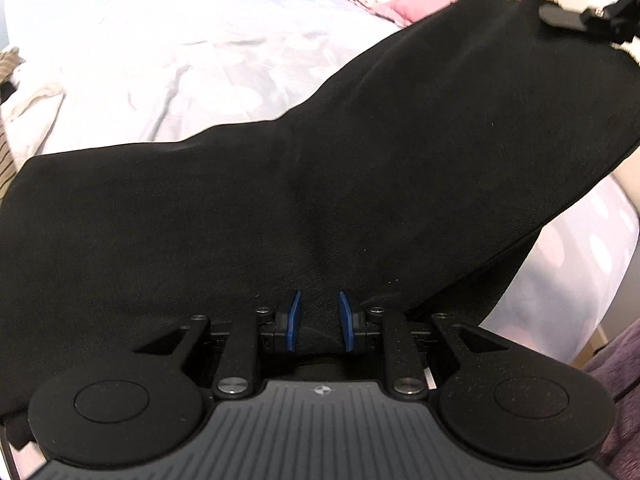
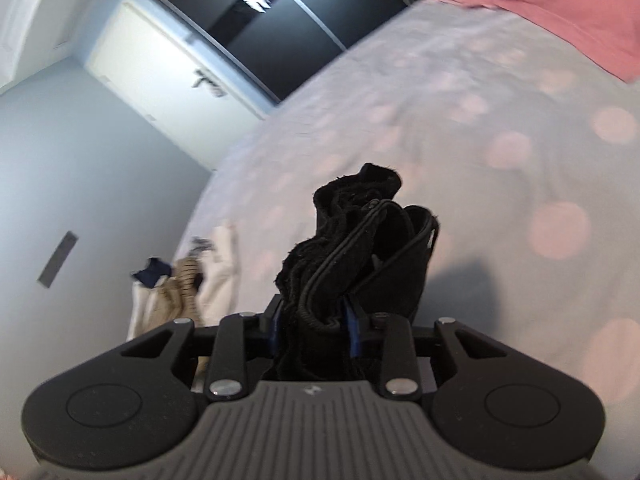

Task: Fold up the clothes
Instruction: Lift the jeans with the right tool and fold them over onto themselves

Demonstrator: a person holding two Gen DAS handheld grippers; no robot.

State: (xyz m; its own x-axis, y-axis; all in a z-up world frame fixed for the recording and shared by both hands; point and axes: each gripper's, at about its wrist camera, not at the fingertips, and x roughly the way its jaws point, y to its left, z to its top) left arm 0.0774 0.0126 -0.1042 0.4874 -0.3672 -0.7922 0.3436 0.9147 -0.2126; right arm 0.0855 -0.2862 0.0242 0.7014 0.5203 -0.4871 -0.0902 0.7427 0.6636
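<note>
A black garment hangs stretched above the bed, rising from my left gripper at the bottom up to the top right. Black cloth runs between the left gripper's blue pads, which stand narrowly apart and grip it. My right gripper clamps the garment's far upper edge. In the right wrist view, the right gripper is shut on a bunched, thick edge of the black garment, which sticks up past the fingers.
The bed has a pale cover with pink dots. A pink pillow lies at its head. A pile of other clothes sits by the bed's edge. A dark wardrobe stands beyond it. Purple fabric shows at lower right.
</note>
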